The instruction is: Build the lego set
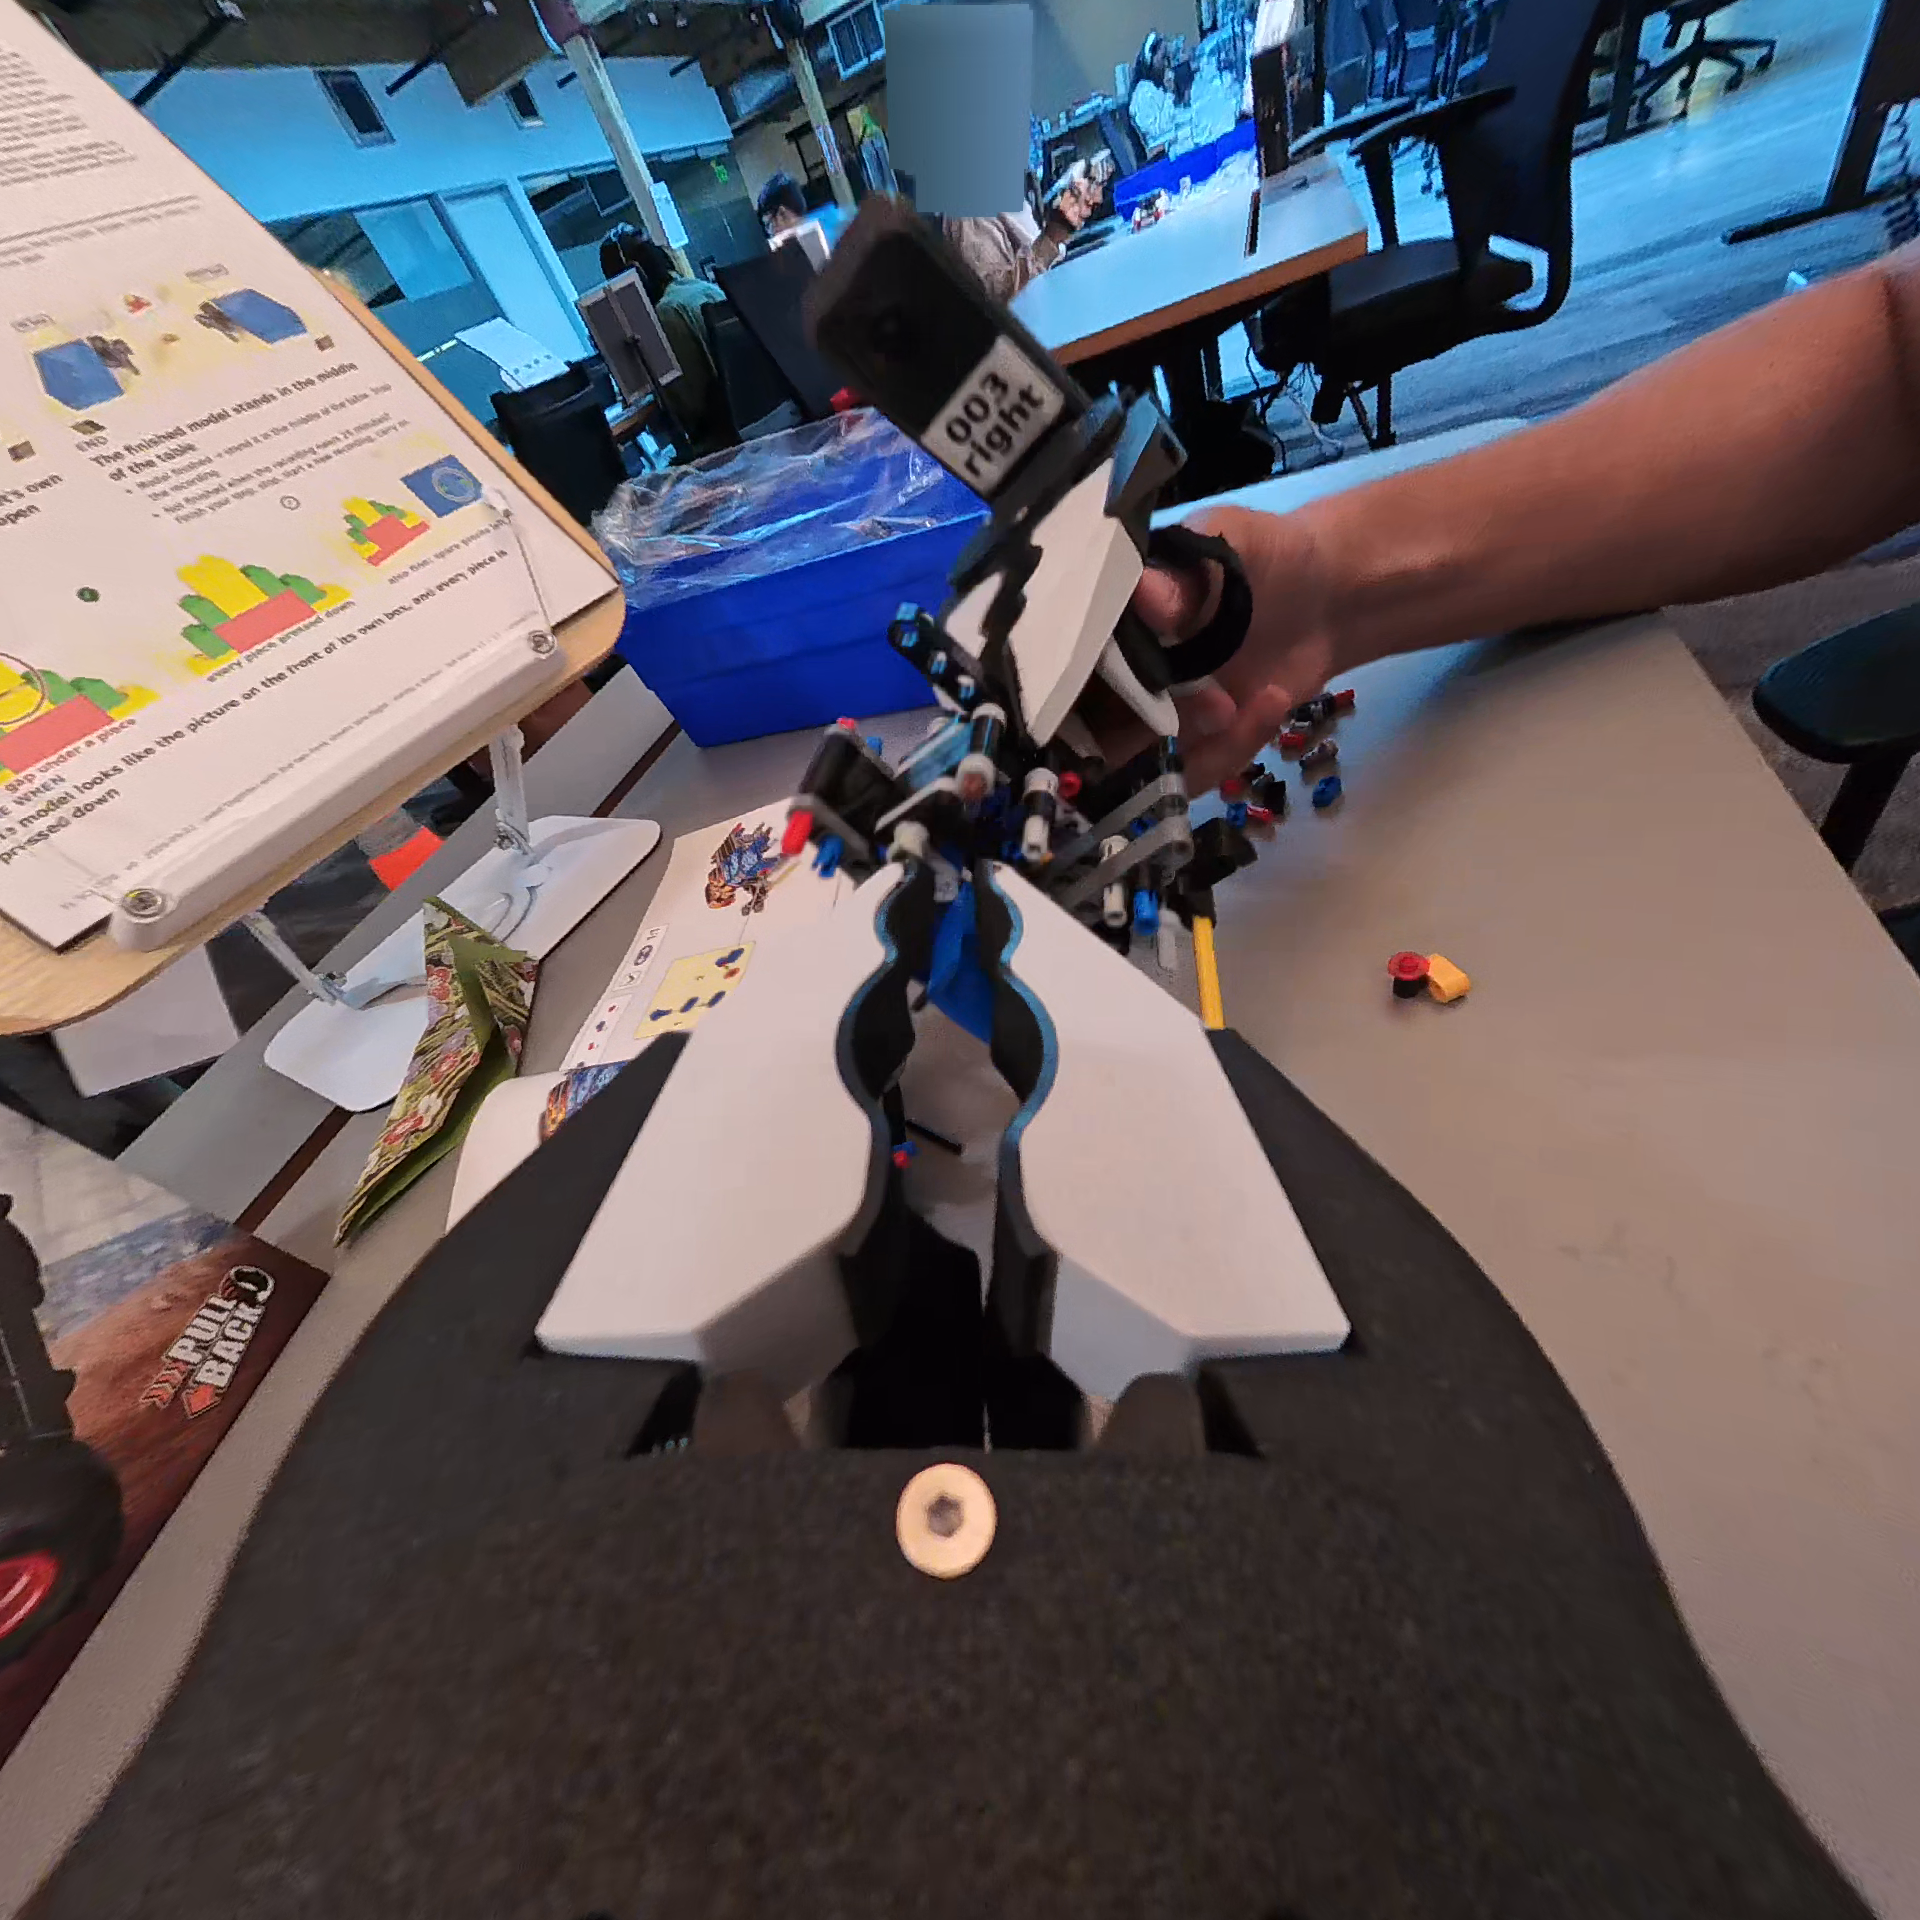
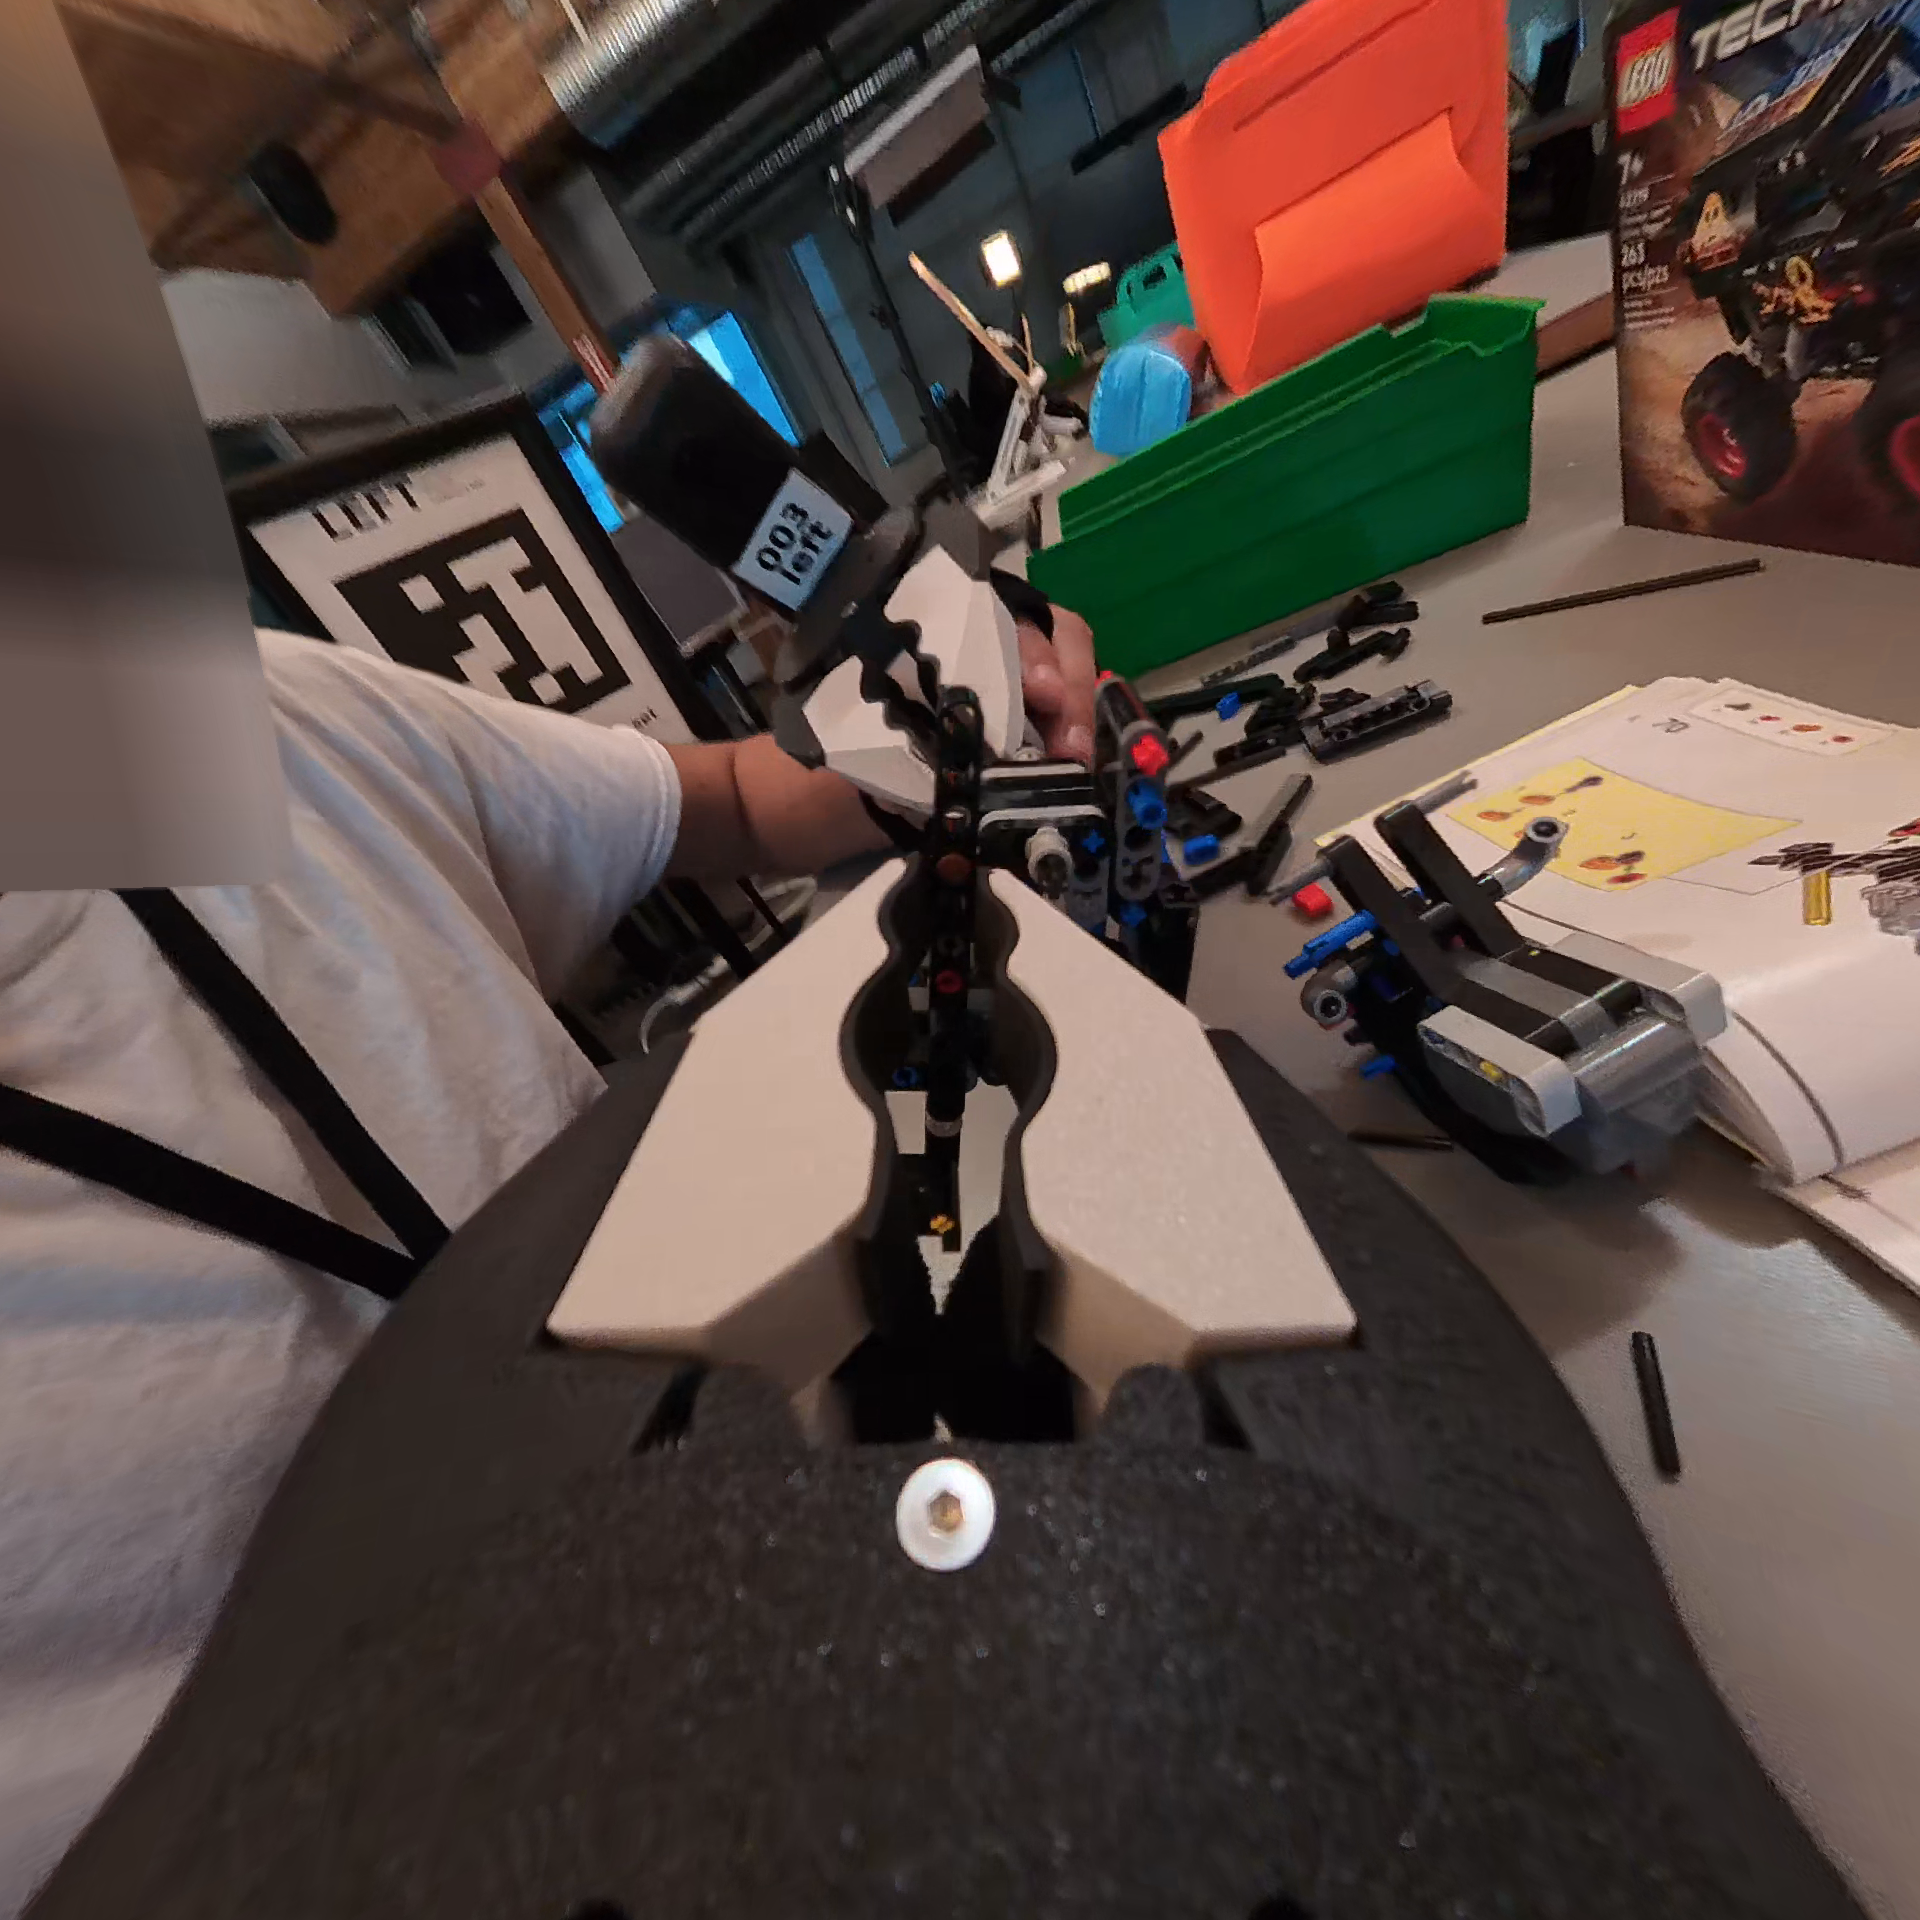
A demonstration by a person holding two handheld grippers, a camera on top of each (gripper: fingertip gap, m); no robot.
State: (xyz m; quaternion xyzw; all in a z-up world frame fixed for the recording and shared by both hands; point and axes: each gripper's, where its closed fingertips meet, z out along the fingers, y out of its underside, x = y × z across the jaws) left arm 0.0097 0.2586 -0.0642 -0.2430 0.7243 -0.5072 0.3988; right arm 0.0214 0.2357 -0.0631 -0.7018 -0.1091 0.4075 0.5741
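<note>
Left wrist view shows the left tongs (image 1: 948,940) clamped on a blue part of the half-built Lego chassis (image 1: 966,800), held above the surface (image 1: 1558,1039). The right tongs (image 2: 948,935) pinch its black beam (image 2: 951,894), probably bracing it for pressing. A blue bin (image 1: 790,613) holds clear plastic bags; the green bin's (image 2: 1288,499) contents are hidden.

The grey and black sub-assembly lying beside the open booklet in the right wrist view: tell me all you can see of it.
The grey and black sub-assembly is a built chunk of plastic Technic-style parts: light grey panels at its near end, black beams rising at the far end, blue pins and a grey curved pipe sticking out. It lies on the grey table, its right side against the open instruction booklet. Neither gripper touches it.
</note>
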